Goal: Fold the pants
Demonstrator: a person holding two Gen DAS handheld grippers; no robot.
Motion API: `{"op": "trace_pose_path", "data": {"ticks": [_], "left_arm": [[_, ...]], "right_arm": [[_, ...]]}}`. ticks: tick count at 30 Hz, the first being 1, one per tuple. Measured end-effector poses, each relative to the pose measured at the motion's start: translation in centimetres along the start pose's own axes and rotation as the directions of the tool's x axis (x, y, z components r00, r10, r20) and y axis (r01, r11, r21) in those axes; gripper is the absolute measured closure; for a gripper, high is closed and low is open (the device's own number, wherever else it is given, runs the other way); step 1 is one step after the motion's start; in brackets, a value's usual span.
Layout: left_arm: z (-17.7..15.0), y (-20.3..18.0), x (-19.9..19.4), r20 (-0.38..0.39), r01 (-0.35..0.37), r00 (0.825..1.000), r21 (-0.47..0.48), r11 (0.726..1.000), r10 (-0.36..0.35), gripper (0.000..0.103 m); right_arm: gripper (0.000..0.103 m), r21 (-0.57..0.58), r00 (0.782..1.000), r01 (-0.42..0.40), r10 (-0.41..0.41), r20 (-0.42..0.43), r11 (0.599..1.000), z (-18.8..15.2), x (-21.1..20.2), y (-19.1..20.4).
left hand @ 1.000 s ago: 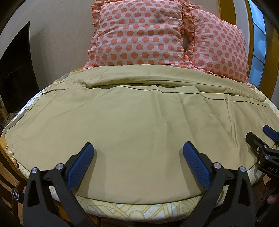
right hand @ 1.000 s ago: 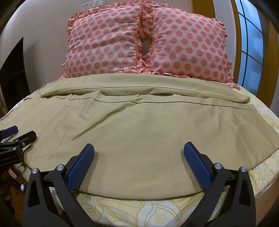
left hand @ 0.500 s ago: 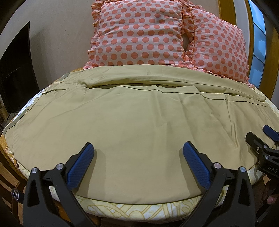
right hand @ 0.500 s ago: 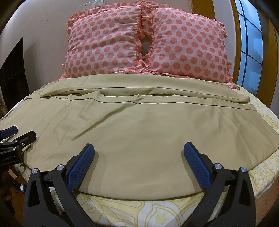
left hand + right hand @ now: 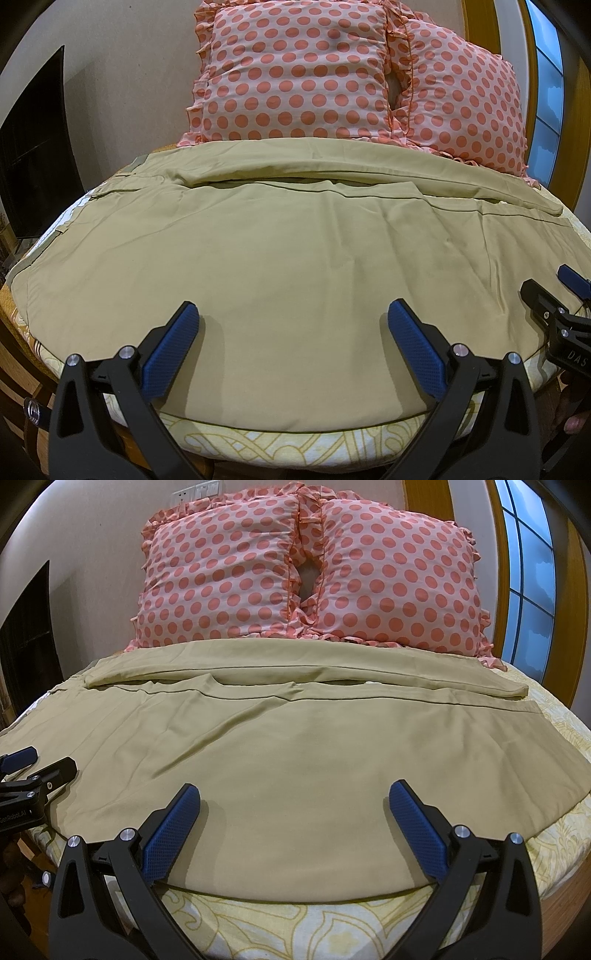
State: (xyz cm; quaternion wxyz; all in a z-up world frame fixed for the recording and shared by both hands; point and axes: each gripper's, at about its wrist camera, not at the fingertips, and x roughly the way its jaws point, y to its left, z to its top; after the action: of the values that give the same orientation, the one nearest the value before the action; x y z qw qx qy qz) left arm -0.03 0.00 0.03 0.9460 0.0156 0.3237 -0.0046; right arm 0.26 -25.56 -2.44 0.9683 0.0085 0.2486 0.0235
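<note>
Both grippers, left (image 5: 291, 325) and right (image 5: 293, 805), hover spread-fingered at the pants' (image 5: 295, 266) near edge.

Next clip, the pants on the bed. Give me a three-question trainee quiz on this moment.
1. True or false: the left gripper is shut on the pants.
2. How many dotted pillows stand behind the pants?
3. The near edge of the pants lies on: A) the floor, B) the patterned sheet, C) a pillow.

Key: 1 false, both the left and the right gripper are open and empty. 2 two. 3 B.
</note>
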Motion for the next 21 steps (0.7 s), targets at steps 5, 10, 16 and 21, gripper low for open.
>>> {"op": "trace_pose_path", "data": {"ticks": [5, 10, 16, 21], "left_arm": [[0.1, 0.0, 0.1, 0.001, -0.001, 1.000, 0.000, 1.000, 0.001, 0.002], [0.1, 0.0, 0.0, 0.002, -0.001, 1.000, 0.000, 1.000, 0.001, 0.002], [0.4, 0.2, -0.1, 0.001, 0.010, 1.000, 0.010, 1.000, -0.010, 0.002], [0.8, 1.1, -0.3, -0.011, 0.034, 0.999, 0.012, 0.999, -0.034, 0.002]], "right_arm": [[0.001, 0.003, 1.000, 0.005, -0.005, 0.007, 1.000, -0.4, 0.0, 0.2], [0.001, 0.004, 1.000, 0.007, -0.007, 0.031, 1.000, -0.6, 0.3, 0.2], [0.001, -0.006, 0.997, -0.053, 0.053, -0.047, 0.999, 0.8, 0.9, -0.6], [0.001, 0.134, 1.000, -0.004, 0.007, -0.018, 0.991, 7.6, 1.8, -7.0]]}}
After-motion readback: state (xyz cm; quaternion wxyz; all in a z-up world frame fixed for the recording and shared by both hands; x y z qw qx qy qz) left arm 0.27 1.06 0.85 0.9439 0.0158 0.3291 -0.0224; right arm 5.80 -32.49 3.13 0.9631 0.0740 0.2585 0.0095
